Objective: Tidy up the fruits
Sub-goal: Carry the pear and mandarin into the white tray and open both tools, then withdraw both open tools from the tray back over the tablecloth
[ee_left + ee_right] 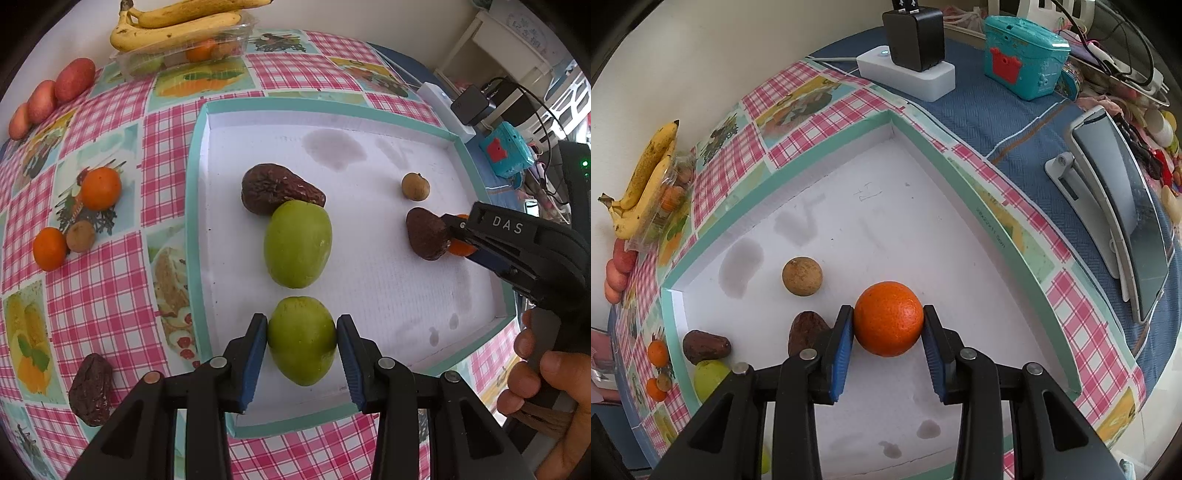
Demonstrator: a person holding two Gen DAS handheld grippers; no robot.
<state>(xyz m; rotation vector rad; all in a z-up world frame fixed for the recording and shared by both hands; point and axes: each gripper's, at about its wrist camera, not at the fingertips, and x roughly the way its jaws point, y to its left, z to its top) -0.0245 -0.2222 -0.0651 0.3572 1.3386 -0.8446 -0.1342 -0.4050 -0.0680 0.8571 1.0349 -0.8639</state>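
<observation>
Currently, in the left wrist view, the left gripper point(301, 338) has its blue pads set against both flanks of a smooth green oval fruit point(301, 341), which lies at the near edge of the shallow white tray with a teal rim point(192, 206). Its long axis runs near to far, in line with a second green oval fruit point(297, 243) just beyond it. At far right, the right gripper point(452, 236) meets a wrinkled dark brown fruit point(424, 232).

In the right wrist view, the right gripper point(888, 325) pinches a round orange citrus fruit point(888, 318) centred between its pads, low over the tray floor. A round tan fruit point(802, 276) sits left and farther away. Each hand is nearest its own fruit; any release should go straight down.
</observation>
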